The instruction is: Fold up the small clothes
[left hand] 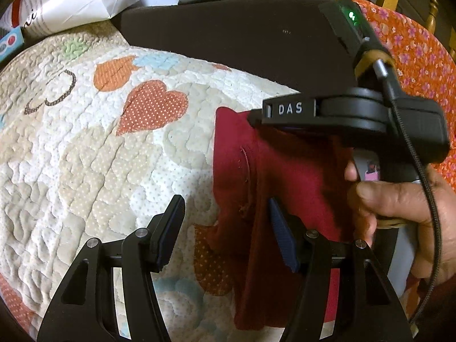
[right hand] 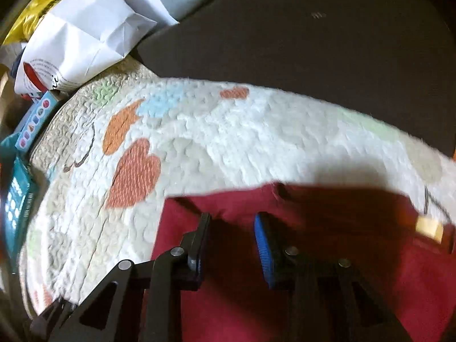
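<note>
While the dark red garment (left hand: 285, 176) is lying on the quilted heart-print mat (left hand: 99, 148), both grippers are hovering over it. The left gripper (left hand: 225, 228) is standing with its jaws wide apart at the garment's left edge: one finger is sitting over the bare mat, the other over the red cloth, and nothing is being gripped between them. The right gripper (right hand: 232, 236) is pointing down at the garment (right hand: 356, 270) with its jaws at a narrower gap; red cloth is showing between and beneath the fingers, but the blurred view is not showing whether the pads are pressing on it. A hand (left hand: 399, 199) is gripping the right gripper's handle. A white paper bag (left hand: 77, 0) is lying beyond the mat.
</note>
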`<state>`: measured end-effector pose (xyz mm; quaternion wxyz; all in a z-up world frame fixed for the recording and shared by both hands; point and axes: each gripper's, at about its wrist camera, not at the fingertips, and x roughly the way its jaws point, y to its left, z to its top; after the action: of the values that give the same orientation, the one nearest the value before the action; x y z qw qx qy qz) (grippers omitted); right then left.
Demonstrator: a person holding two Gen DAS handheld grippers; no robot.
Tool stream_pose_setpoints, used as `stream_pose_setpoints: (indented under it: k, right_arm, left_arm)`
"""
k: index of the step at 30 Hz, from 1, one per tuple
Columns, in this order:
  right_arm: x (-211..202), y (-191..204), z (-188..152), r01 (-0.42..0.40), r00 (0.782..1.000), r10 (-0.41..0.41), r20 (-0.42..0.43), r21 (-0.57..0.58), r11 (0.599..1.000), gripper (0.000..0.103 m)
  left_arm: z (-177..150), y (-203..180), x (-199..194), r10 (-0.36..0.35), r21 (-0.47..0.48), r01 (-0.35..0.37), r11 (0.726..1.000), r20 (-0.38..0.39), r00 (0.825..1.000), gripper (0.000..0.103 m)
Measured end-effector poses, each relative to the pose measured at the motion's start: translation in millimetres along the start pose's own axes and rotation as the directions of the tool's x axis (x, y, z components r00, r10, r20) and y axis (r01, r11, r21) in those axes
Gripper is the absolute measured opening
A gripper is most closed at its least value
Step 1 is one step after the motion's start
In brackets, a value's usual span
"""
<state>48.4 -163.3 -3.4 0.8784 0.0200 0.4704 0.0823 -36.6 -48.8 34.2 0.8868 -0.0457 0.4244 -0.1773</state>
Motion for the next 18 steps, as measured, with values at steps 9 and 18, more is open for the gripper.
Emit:
stream_pose_setpoints:
  k: [9, 18]
  right_arm:
    - [-62, -31, -40, -0.033, 0.999, 0.031, 0.044, 0.036, 0.999, 0.031]
    - [-137, -160, -114, 0.258, 0.959, -0.276, 0.065, 0.207, 0.944, 0.031]
  left_arm:
    - [-1, 1, 0, -0.002, -0.013, 0.002, 1.0, 0.002, 1.0, 0.064]
    - [-1, 3, 1, -0.009, -0.024, 0.009, 1.0, -0.002, 1.0, 0.064]
